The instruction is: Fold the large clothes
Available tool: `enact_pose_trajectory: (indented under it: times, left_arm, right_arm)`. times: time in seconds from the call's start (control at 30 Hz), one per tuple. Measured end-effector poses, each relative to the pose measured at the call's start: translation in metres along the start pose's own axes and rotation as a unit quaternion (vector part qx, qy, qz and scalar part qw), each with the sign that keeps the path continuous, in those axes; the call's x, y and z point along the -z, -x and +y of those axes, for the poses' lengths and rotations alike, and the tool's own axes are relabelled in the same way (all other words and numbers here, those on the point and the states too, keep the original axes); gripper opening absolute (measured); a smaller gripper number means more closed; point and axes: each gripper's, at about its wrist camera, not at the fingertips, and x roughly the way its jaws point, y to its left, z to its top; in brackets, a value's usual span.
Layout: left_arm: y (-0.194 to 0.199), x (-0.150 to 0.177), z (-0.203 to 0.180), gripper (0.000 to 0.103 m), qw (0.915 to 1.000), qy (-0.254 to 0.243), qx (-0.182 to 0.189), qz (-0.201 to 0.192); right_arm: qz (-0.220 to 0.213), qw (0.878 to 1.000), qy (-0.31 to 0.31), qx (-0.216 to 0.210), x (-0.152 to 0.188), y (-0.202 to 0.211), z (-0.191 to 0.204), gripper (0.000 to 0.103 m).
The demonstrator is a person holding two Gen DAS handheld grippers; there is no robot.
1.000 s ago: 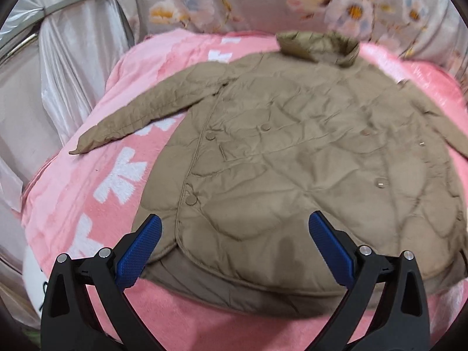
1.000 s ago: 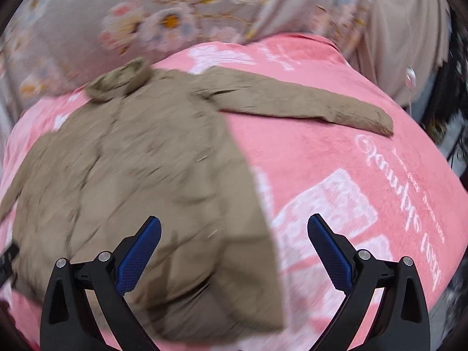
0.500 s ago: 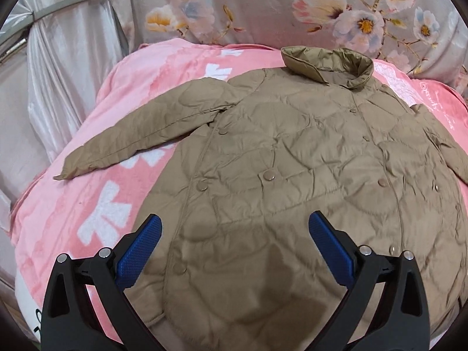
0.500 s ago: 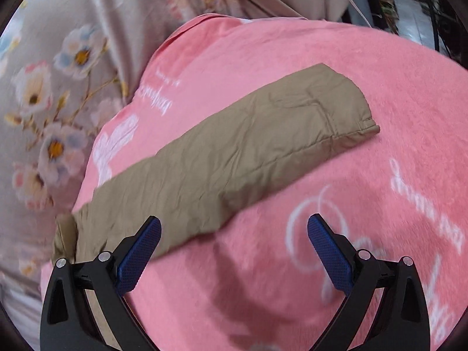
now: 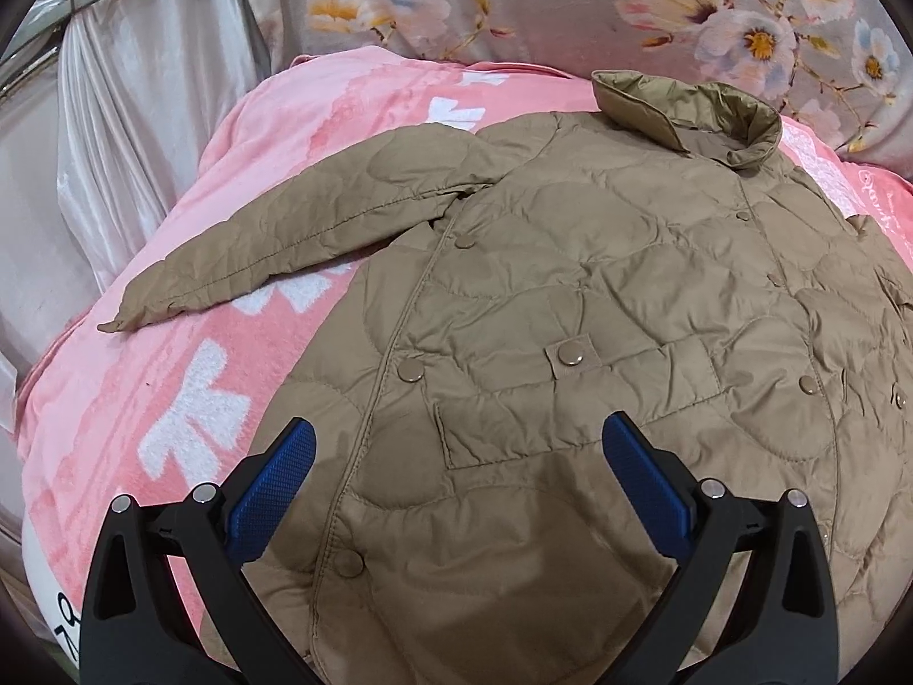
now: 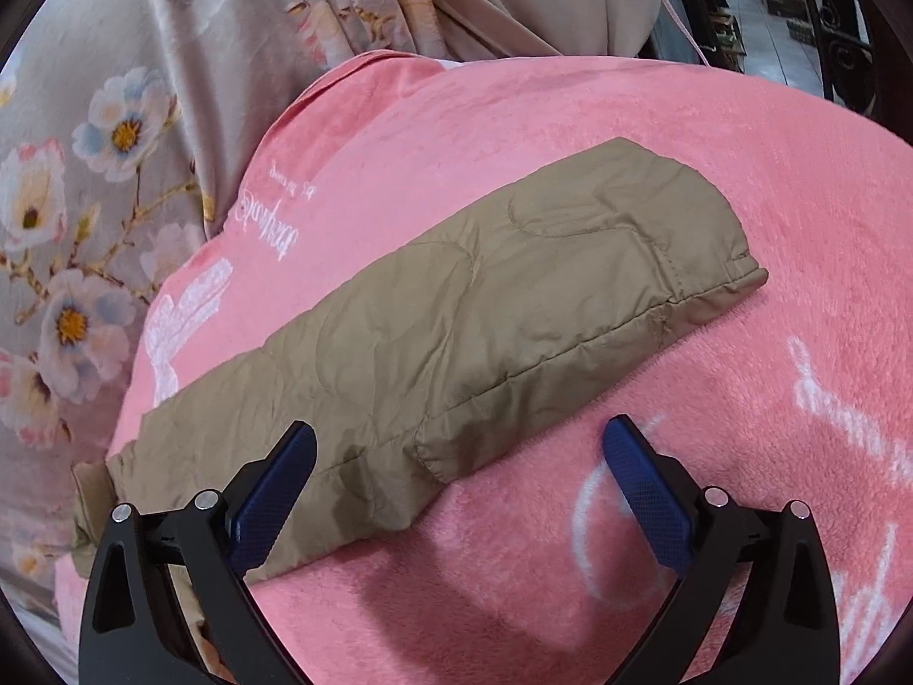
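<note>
Tan quilted jacket (image 5: 570, 342) spread front-up on pink blanket (image 5: 188, 399), collar at far edge, one sleeve (image 6: 456, 331) extended flat, left gripper (image 5: 456, 474) released above jacket's lower front, right gripper (image 6: 456, 474) released, empty, above sleeve.

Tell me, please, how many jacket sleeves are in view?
2: one sleeve stretches left from the jacket on the pink blanket; the other sleeve lies ahead of the right claw.
</note>
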Motion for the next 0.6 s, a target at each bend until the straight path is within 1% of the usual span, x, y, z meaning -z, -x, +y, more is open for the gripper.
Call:
enact_pose_trajectory:
  times: [0.03,0.1,0.13,0.17,0.2,0.23,0.27,0.33,0.4,0.5,0.53,0.57,0.6]
  left_arm:
    - [0.000,0.001,0.000,0.098,1.0000,-0.001,0.001,0.000]
    - [-0.001,0.002,0.002,0.098,1.0000,-0.003,0.003,0.001]
    - [-0.001,0.002,0.002,0.098,1.0000,-0.003,0.003,0.001]
    - [0.000,0.002,0.004,0.098,1.0000,-0.002,0.002,0.001]
    - [0.000,0.002,0.005,0.098,1.0000,0.000,0.003,0.000]
    - [0.001,0.002,0.006,0.098,1.0000,0.001,0.003,0.000]
    - [0.002,0.002,0.008,0.098,1.0000,0.002,0.004,-0.001]
    - [0.002,0.001,0.010,0.098,1.0000,0.005,0.003,-0.002]
    - [0.002,-0.001,0.013,0.098,0.9999,0.009,0.006,0.000]
    - [0.002,-0.004,0.017,0.098,0.9998,0.015,0.011,0.001]
    - [0.002,-0.005,0.018,0.098,0.9998,0.017,0.014,0.001]
    - [0.003,-0.007,0.020,0.098,0.9996,0.021,0.017,0.001]
    - [0.004,-0.008,0.022,0.098,0.9995,0.024,0.019,0.002]
  right_arm:
    - [0.001,1.000,-0.003,-0.007,-0.002,-0.001,0.001,0.095]
    - [0.012,1.000,-0.002,-0.009,-0.007,-0.007,0.004,0.060]
    - [0.016,1.000,0.000,-0.013,-0.008,-0.010,0.006,0.048]
    - [0.027,0.999,0.001,-0.021,-0.010,-0.014,0.009,0.023]
    - [0.035,0.999,-0.002,-0.033,-0.011,-0.018,0.014,0.013]
    - [0.034,0.999,0.000,-0.036,-0.011,-0.017,0.018,0.011]
    - [0.023,0.999,0.009,-0.034,-0.009,-0.013,0.027,0.011]
    - [-0.011,0.998,0.058,-0.039,-0.006,0.004,0.059,0.010]
    - [-0.035,0.991,0.110,-0.073,0.002,0.026,0.100,0.009]
    - [-0.050,0.973,0.185,-0.125,0.024,0.054,0.160,0.009]
    - [-0.050,0.961,0.226,-0.152,0.040,0.066,0.191,0.009]
    - [-0.049,0.953,0.249,-0.167,0.051,0.073,0.209,0.009]
    - [-0.045,0.942,0.277,-0.184,0.065,0.079,0.231,0.009]
